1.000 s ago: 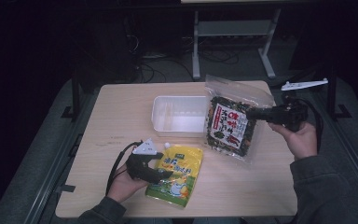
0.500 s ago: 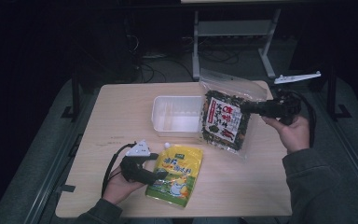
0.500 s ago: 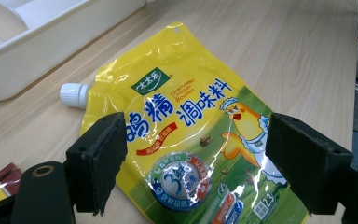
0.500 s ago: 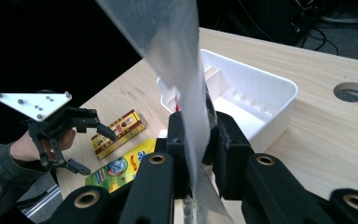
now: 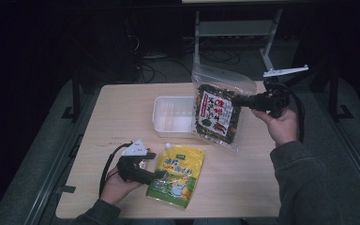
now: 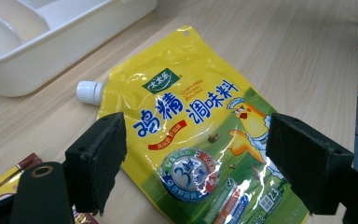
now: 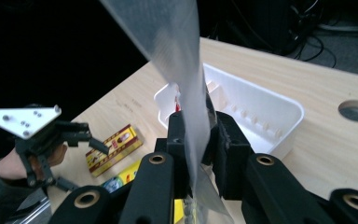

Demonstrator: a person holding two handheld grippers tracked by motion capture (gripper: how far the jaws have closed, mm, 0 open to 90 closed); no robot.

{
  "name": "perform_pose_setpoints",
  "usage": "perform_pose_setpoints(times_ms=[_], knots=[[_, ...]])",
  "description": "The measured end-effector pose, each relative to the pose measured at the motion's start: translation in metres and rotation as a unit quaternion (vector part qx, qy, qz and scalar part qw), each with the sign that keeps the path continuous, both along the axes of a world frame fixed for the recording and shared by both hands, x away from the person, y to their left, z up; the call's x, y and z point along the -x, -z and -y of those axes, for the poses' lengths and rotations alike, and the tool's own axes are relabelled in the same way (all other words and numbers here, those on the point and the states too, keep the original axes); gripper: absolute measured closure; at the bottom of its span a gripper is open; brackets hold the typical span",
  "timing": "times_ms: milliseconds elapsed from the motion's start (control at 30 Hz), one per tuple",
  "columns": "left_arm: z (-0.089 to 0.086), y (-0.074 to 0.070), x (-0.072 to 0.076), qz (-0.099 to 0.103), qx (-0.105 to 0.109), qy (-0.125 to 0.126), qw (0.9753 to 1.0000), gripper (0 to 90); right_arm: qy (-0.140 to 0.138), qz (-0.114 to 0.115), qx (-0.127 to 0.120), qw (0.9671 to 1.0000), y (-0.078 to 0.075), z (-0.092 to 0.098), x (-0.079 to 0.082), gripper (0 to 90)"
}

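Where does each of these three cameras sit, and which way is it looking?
High view: above the person's side, looking forward and down on the table; both forearms, left gripper and right gripper show.
Left gripper view: rides the left gripper, looking between open jaws at the yellow pouch.
Right gripper view: rides the right gripper, looking along jaws shut on the clear bag, toward the other hand.
All three share the white tray.
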State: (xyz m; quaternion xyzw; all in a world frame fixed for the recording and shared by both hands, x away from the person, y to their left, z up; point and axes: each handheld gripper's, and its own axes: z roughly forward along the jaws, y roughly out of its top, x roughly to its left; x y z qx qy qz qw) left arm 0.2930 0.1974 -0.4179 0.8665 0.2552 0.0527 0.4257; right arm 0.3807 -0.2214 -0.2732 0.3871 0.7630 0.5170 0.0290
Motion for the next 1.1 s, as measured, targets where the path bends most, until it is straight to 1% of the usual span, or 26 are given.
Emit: perform_pose_setpoints(times_ms=[133, 233, 300, 367, 500, 633, 733, 800, 967, 1100], knots=[[0.001, 0.002, -0.001, -0.004, -0.002, 0.003, 1.0, 19.8, 0.006, 0.009, -0.004, 0.9999, -0.006, -0.004, -0.006, 77.6], [0.001, 0.002, -0.001, -0.005, -0.002, 0.002, 1.0, 19.7, 0.013, 0.015, 0.0, 0.9998, -0.009, -0.009, -0.012, 77.6], [-0.001, 0.002, -0.002, -0.005, 0.001, 0.001, 1.0, 19.7, 0.016, 0.019, -0.003, 0.9997, -0.01, -0.014, -0.017, 77.6], [-0.002, 0.002, -0.001, -0.006, 0.002, -0.001, 1.0, 19.7, 0.017, 0.019, -0.005, 0.9997, -0.009, -0.018, -0.021, 77.6], [-0.004, 0.003, -0.002, -0.007, 0.003, -0.002, 1.0, 19.7, 0.022, 0.023, 0.002, 0.9995, -0.008, -0.029, -0.031, 77.6], [-0.006, 0.002, -0.003, -0.008, 0.003, -0.002, 1.0, 19.7, 0.03, 0.028, 0.003, 0.9991, -0.005, -0.04, -0.041, 77.6], [-0.007, 0.002, -0.003, -0.006, 0.006, -0.004, 1.0, 19.7, 0.04, 0.032, 0.011, 0.9986, -0.004, -0.047, -0.049, 77.6], [-0.008, 0.001, -0.003, -0.006, 0.007, -0.006, 0.9999, 19.7, 0.045, 0.037, 0.015, 0.9982, -0.003, -0.05, -0.053, 77.6], [-0.01, 0.001, -0.004, -0.006, 0.009, -0.007, 0.9999, 19.7, 0.055, 0.049, 0.015, 0.9972, 0.0, -0.058, -0.062, 77.6], [-0.01, 0.001, -0.004, -0.006, 0.01, -0.007, 0.9999, 19.7, 0.058, 0.059, 0.025, 0.9962, 0.004, -0.063, -0.069, 77.6]])
